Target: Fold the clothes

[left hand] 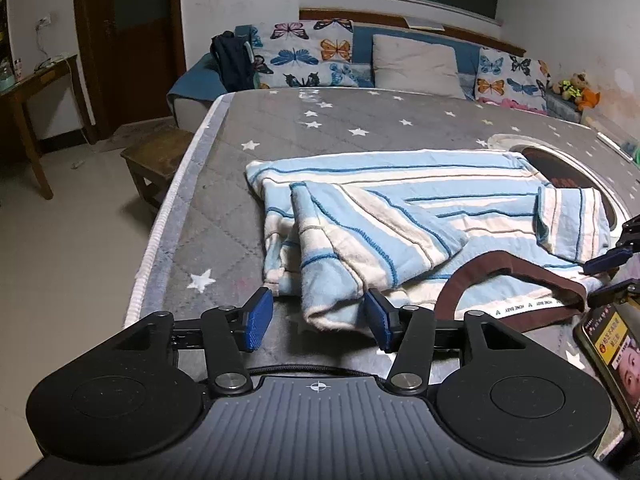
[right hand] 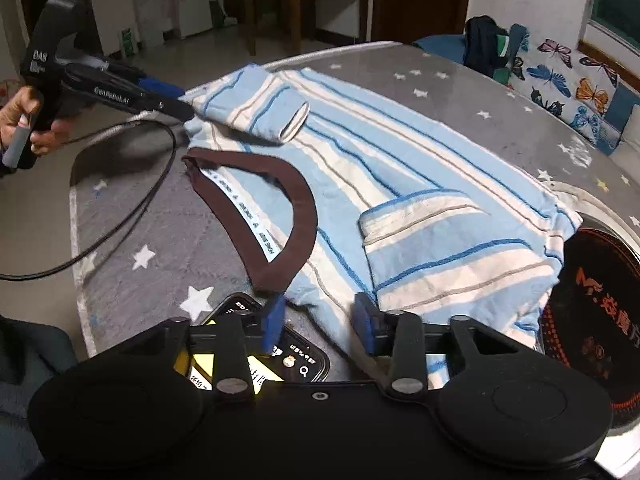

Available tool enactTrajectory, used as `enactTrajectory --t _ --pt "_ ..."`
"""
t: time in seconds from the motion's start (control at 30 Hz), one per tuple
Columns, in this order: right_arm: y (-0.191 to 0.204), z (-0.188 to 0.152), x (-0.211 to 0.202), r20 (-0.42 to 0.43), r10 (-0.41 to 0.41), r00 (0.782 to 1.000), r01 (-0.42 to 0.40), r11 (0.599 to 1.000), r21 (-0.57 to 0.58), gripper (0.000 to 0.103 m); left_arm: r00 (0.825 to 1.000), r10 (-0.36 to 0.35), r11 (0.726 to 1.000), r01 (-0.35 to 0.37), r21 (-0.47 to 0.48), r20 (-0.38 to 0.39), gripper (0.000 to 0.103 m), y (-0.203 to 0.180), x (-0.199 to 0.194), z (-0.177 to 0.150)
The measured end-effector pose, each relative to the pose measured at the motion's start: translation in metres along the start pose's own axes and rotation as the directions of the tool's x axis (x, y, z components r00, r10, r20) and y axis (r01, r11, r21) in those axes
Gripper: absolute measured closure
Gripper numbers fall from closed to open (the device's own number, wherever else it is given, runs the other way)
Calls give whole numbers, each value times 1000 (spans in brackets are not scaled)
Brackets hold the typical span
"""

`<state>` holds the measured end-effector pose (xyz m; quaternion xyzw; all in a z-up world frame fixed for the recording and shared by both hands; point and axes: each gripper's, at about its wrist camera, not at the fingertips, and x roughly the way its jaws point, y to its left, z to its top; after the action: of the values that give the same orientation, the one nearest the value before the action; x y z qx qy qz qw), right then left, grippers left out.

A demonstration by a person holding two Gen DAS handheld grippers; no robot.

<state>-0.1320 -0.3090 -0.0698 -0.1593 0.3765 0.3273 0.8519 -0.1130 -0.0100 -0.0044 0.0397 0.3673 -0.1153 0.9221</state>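
Observation:
A light blue and white striped shirt (left hand: 400, 216) with a brown collar (left hand: 516, 268) lies on the grey star-patterned bed, both sleeves folded in over the body. My left gripper (left hand: 318, 322) is open, its blue pads either side of the folded left shoulder edge. In the right wrist view the shirt (right hand: 400, 184) lies ahead with its collar (right hand: 296, 216) near me. My right gripper (right hand: 318, 322) is open at the shirt's near shoulder edge, beside the collar. The left gripper (right hand: 172, 100) shows at the shirt's far corner, held by a hand.
A phone (right hand: 280, 356) with a lit screen lies on the bed under my right gripper; it also shows in the left wrist view (left hand: 612, 344). A round black-and-silver disc (right hand: 592, 280) lies under the shirt's right side. Butterfly pillows (left hand: 308, 56) line the headboard. A wooden stool (left hand: 156, 160) stands beside the bed.

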Motion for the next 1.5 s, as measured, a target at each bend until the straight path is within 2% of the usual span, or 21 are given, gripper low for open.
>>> enactTrajectory --t 0.2,0.27,0.33,0.37,0.4,0.57,0.77,0.8,0.87,1.0,1.07,1.17,1.27,1.33,1.4,1.47,1.5 --pt "-2 -8 12 -18 10 1000 -10 1000 21 89 1000 -20 1000 20 18 -11 49 9 22 7" --pt "-3 -10 16 -24 13 1000 -13 1000 28 91 999 -35 999 35 21 -17 49 8 27 9" --pt "-5 -8 20 -30 15 999 -14 999 31 92 998 -54 998 55 29 -31 58 16 36 12" --pt "-9 12 23 -33 8 999 -7 1000 18 92 997 -66 997 67 31 -37 74 16 39 13" --pt "-12 27 25 -35 2 999 -2 1000 5 92 997 -72 997 73 30 -35 82 16 39 15" --pt "-9 22 20 -35 15 999 -16 999 -30 88 996 -87 996 87 22 -15 88 16 41 24" --pt "-13 30 15 -20 0 1000 -1 999 -45 89 995 -103 995 103 15 7 90 26 44 38" --pt "-14 34 15 -15 -6 1000 5 999 -48 94 995 -104 995 104 13 13 91 28 43 43" --pt "-17 41 14 -3 -18 1000 18 998 -53 97 994 -104 995 104 8 27 92 34 43 54" --pt "-23 57 10 24 -48 999 49 997 -62 99 989 -126 991 129 -38 83 92 46 42 96" --pt "-42 85 0 76 -120 990 124 990 -60 99 987 -111 992 116 -40 119 92 46 44 128" --pt "-71 130 -16 161 -240 957 251 967 -51 99 981 -90 992 103 -66 170 93 50 48 181" --pt "-100 176 -32 242 -354 903 372 928 -30 99 963 -67 993 89 -75 262 93 46 43 239" --pt "-120 206 -43 294 -426 856 449 894 -11 99 941 -47 993 79 -83 334 93 41 32 276" --pt "-140 236 -53 344 -493 799 521 853 13 99 911 -35 991 85 -104 412 93 35 17 310" --pt "-152 259 -68 402 -540 739 570 820 55 99 875 -26 988 97 -122 483 93 30 -3 334" --pt "-156 268 -83 449 -560 696 587 804 94 99 854 -25 986 107 -128 520 93 28 -14 341"
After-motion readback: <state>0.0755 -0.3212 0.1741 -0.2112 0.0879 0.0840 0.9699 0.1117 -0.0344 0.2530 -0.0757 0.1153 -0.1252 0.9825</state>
